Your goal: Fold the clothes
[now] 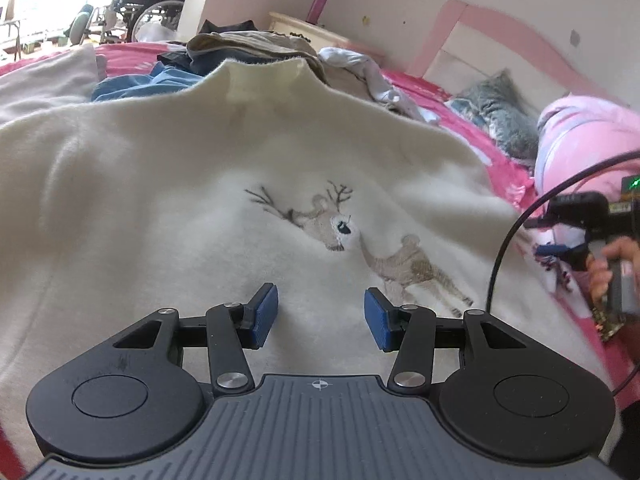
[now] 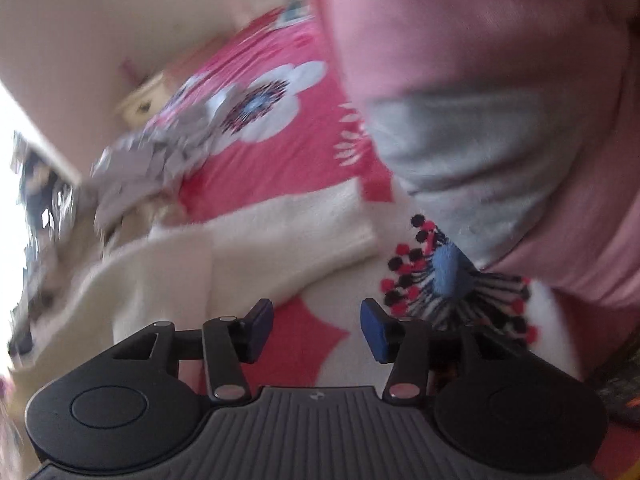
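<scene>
Fleecy cream sweater (image 1: 168,184) fills mid-frame: soft, light, floppy; best pinched at its hem. Left hand-held gripper (image 1: 321,316) and right hand-held gripper (image 2: 317,330) both gape wide, empty.

Left gripper (image 1: 321,316) jaws apart, nothing between them, cream deer sweater (image 1: 160,200) flat ahead. Clothes pile (image 1: 248,52) blocks past the collar, grey garment (image 1: 500,116) and pink bundle (image 1: 592,136) crowd the right. Right gripper (image 2: 317,330) jaws apart over floral bedspread (image 2: 288,128); pink-and-grey garment (image 2: 500,100) walls its right side.
</scene>
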